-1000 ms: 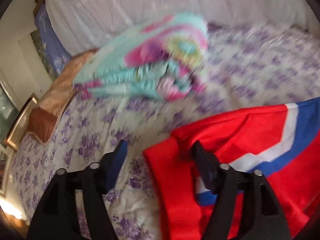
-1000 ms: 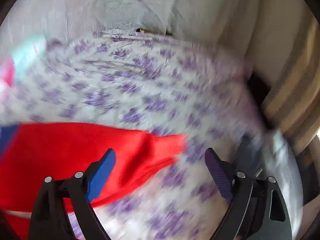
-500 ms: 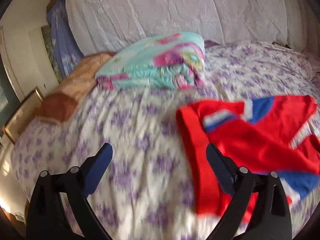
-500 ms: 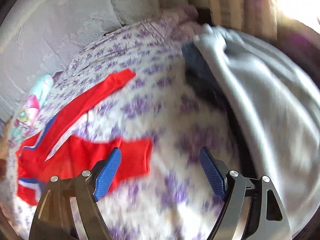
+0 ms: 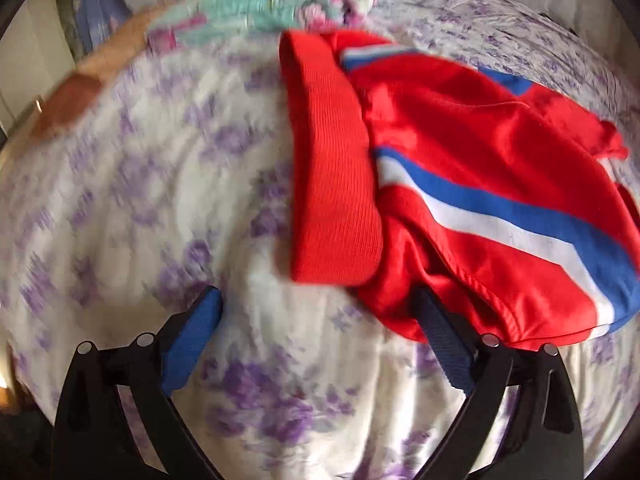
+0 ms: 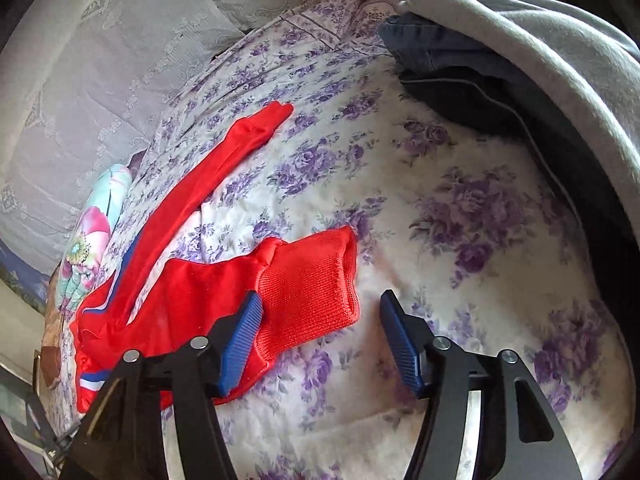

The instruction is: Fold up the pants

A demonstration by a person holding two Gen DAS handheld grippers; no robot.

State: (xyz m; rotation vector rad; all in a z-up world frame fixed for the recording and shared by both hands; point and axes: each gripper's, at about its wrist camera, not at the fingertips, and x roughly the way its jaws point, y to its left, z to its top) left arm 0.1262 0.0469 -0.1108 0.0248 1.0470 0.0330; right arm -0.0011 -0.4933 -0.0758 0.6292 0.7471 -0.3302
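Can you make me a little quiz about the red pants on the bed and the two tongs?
1. True or false: the left tongs are squeezing the red pants.
2. Which colors are the stripes on the pants? A) green and yellow B) white and blue C) black and pink
3. Fill in: the ribbed leg cuff lies on the flowered ____ in front of the right tongs.

Key
1. False. Both tongs are open and hold nothing.
2. B.
3. Bedspread.
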